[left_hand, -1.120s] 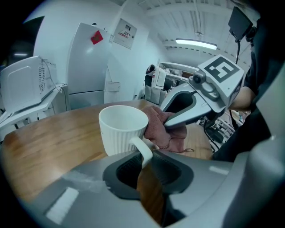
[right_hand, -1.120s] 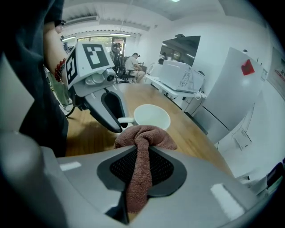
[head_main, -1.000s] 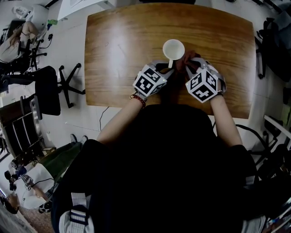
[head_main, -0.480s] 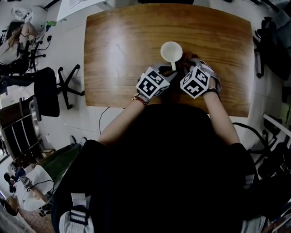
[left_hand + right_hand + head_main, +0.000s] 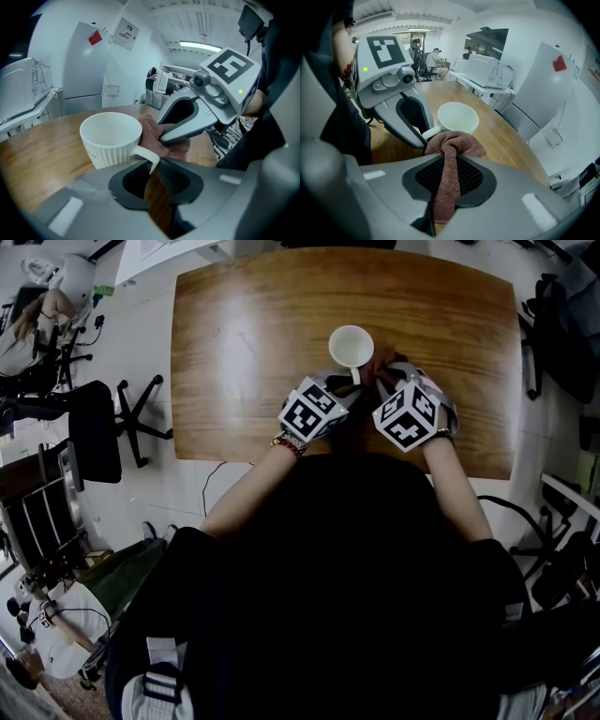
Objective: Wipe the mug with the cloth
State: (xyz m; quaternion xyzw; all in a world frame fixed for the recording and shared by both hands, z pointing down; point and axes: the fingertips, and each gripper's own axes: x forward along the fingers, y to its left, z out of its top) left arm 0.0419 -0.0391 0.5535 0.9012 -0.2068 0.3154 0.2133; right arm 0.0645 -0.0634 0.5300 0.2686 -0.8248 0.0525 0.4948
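While the left gripper (image 5: 153, 172), partly closed, pinches the handle of the mug (image 5: 351, 345) at its twelve o'clock on the table (image 5: 244, 352), the right gripper (image 5: 449, 158), fully closed, clamps the cloth (image 5: 457, 143) at the mug's four o'clock. A hard rub could twist the handle loose and tip the mug.

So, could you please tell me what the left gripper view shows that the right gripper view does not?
Only the left gripper view shows the mug's ribbed side and its handle held between the left gripper's jaws. Only the right gripper view shows the cloth clamped between the right gripper's jaws, hanging down past them. Both show the white mug, the cloth bunched beside it and the wooden table.
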